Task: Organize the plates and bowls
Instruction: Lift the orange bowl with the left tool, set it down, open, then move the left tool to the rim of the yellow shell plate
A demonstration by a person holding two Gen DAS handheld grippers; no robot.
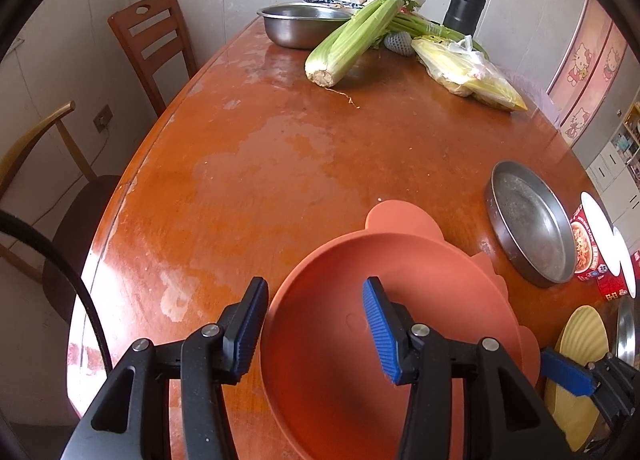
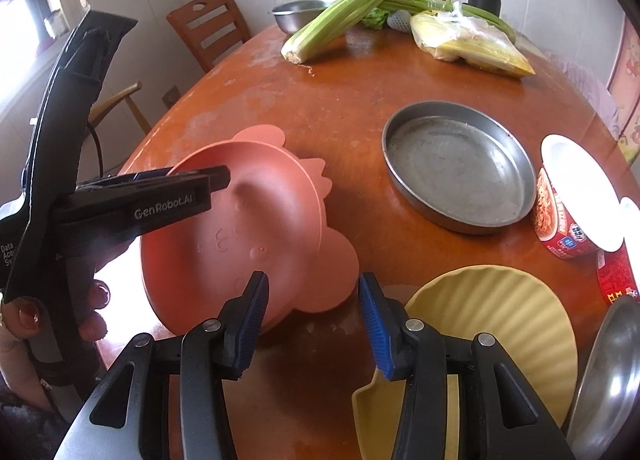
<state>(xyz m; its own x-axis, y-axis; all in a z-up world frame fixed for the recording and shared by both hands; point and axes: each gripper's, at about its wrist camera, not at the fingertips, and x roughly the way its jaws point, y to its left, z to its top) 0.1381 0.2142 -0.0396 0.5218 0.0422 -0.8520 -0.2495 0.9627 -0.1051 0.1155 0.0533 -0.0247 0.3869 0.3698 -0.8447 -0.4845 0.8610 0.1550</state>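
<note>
Two salmon-pink plates with ear-shaped rims lie stacked near the table's front edge; the upper pink plate (image 1: 340,360) (image 2: 240,228) sits tilted on the lower pink plate (image 1: 400,212) (image 2: 320,292). My left gripper (image 1: 318,324) (image 2: 220,180) is open and straddles the upper plate's left rim, one finger outside and one inside. My right gripper (image 2: 314,316) is open just in front of the lower plate's ear, holding nothing. A ribbed yellow plate (image 2: 500,320) (image 1: 580,344) lies to its right, partly under the right finger.
A round metal pan (image 2: 460,168) and an instant-noodle cup (image 2: 560,220) sit to the right, and a steel bowl (image 2: 608,372) at the lower right edge. Celery (image 1: 352,40), a steel basin (image 1: 300,24), bagged corn (image 1: 468,72) and a black flask (image 1: 466,4) fill the far end. Chairs (image 1: 152,44) stand to the left.
</note>
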